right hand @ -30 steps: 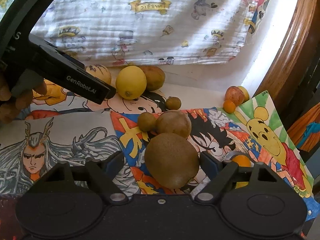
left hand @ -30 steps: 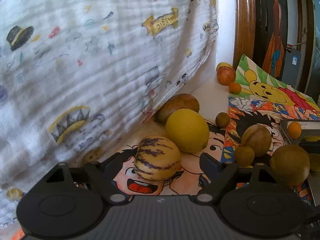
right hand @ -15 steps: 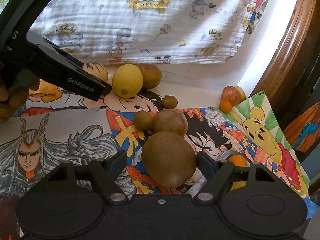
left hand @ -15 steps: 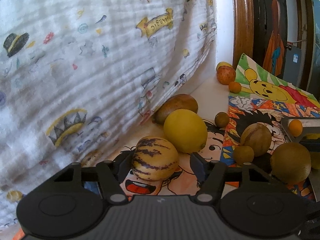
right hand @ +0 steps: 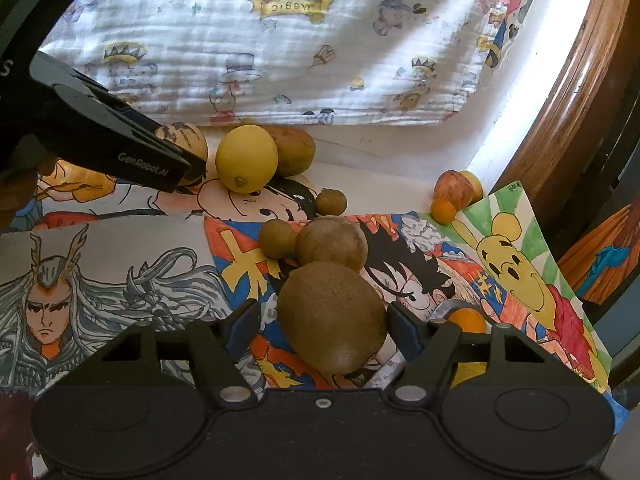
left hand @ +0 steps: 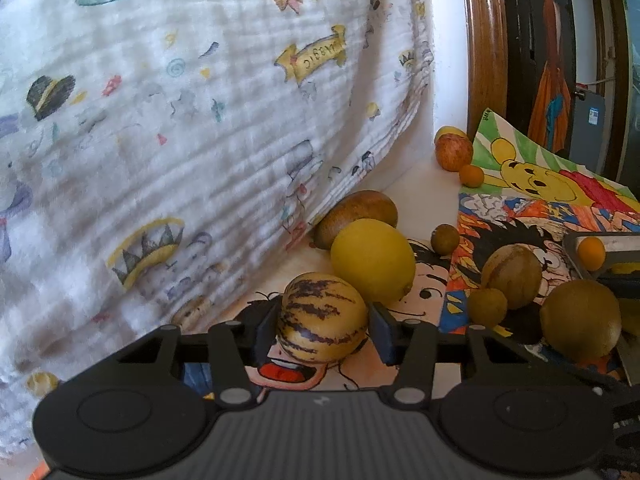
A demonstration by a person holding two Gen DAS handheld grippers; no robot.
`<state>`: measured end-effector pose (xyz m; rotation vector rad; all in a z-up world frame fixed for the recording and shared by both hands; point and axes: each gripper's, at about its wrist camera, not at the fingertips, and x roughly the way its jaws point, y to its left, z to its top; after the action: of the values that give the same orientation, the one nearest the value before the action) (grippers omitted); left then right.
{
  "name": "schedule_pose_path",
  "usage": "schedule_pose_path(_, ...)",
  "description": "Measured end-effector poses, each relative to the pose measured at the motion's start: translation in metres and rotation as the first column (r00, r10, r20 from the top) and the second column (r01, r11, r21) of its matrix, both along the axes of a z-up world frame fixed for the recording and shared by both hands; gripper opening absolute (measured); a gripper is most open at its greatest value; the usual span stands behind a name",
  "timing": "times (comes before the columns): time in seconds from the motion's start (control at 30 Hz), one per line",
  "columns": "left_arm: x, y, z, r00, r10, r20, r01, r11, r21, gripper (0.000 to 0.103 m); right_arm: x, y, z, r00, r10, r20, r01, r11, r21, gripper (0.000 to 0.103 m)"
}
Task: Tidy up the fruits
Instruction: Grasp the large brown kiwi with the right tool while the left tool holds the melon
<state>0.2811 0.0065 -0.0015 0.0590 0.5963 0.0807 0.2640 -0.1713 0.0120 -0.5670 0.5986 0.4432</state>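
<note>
Printed cloth (left hand: 180, 128) backs the worktop (left hand: 424, 184), which carries cartoon drawings (right hand: 120, 276). Left tool (left hand: 322, 322) closes narrowly on the striped fruit (left hand: 322, 316); yellow lemon (left hand: 372, 260) lies at its 1 o'clock. Right tool (right hand: 322, 328) flanks the brown kiwi (right hand: 332, 316); contact cannot be told.

A white cartoon-print cloth (right hand: 280, 60) hangs at the far side; coloured cartoon drawings (right hand: 120, 272) cover the desk; a wooden frame (right hand: 568, 112) stands right.

Bright daylight, fisheye-warped edges, cloth blurry.
</note>
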Motion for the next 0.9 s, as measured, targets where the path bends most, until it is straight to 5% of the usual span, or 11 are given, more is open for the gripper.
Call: schedule_pose_path(0.9,-0.035,-0.022,0.011,0.999,-0.043,-0.007,0.043,0.999,-0.034,0.048,0.001,-0.009,0.001,0.999,-0.031,-0.015,0.032,0.999,0.027,0.057)
